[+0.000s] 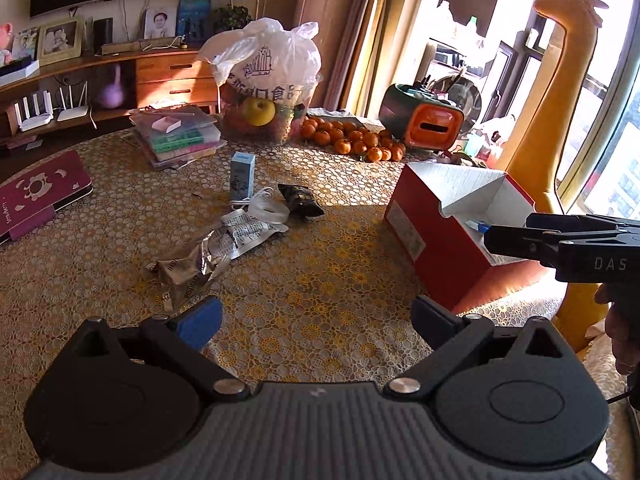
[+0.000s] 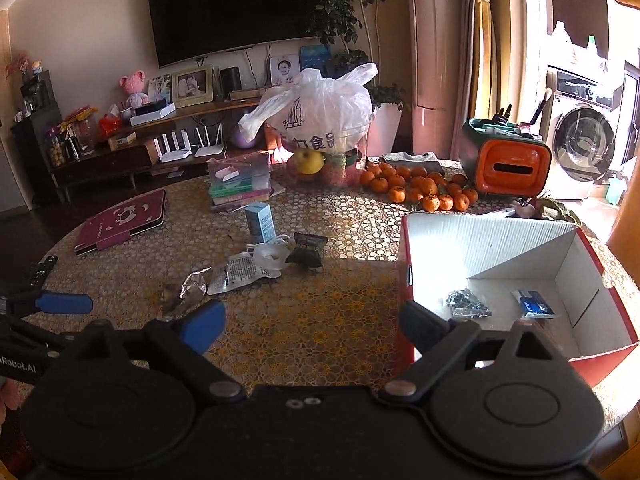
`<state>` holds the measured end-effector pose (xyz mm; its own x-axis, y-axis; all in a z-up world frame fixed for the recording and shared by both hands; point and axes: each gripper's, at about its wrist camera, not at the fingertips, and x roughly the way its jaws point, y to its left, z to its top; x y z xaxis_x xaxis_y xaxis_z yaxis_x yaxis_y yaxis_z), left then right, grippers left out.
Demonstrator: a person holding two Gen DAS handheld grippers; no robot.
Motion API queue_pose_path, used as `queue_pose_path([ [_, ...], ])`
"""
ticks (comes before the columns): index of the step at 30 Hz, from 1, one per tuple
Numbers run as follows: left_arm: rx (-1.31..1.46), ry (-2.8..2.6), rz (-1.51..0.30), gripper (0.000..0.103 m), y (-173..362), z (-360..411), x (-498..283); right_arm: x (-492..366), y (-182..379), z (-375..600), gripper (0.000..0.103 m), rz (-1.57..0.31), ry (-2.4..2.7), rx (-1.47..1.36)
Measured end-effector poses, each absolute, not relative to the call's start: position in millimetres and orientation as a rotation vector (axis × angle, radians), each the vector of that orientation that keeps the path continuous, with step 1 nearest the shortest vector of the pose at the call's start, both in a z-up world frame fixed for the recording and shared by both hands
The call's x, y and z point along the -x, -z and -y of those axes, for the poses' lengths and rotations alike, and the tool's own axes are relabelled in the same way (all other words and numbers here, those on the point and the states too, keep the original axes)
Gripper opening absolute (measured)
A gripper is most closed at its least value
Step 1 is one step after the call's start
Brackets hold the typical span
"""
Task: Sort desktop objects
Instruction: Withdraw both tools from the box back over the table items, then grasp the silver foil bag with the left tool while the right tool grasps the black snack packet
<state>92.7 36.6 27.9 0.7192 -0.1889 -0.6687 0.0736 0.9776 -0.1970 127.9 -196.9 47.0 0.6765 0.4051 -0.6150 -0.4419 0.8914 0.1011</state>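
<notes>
The loose things to be sorted lie in a small heap near the middle of the worktop (image 2: 320,344): a crumpled silver foil wrapper (image 1: 192,268), a white printed sachet (image 1: 248,232) touching it, a coil of clear plastic film (image 2: 272,255), a dark snack packet (image 1: 300,200) and a light blue carton (image 1: 242,172) that stands upright at about 12 o'clock from the heap. At 3 o'clock from them stands the red box (image 2: 404,280) with its white inside open to the top; it seems to be the collecting place, because a dark crinkled packet (image 2: 468,304) and a small blue and white packet (image 2: 534,304) already lie on its floor, apart from each other. I judge that the sorting is partly done and the heap is not yet cleared. The left gripper (image 1: 316,316) is spread wide over the bare cloth and holds nothing; the foil wrapper lies at about 11 o'clock from it, near but not touching. The right gripper (image 2: 314,326) is also spread wide and empty, with its right finger over the near corner of the red box, so it looks ready for the next item.
</notes>
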Motion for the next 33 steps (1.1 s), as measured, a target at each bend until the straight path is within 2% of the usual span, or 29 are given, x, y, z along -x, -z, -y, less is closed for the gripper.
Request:
queue_pose_path([
  [22, 0.273, 0.009, -0.804, 0.101, 16, -113, -152, -190, -8, 128, 0.092, -0.708, -0.53, 0.089],
  [33, 0.419, 0.008, -0.916, 0.101, 45, -132, -197, -242, 15, 109, 0.091, -0.777, -0.514, 0.062],
])
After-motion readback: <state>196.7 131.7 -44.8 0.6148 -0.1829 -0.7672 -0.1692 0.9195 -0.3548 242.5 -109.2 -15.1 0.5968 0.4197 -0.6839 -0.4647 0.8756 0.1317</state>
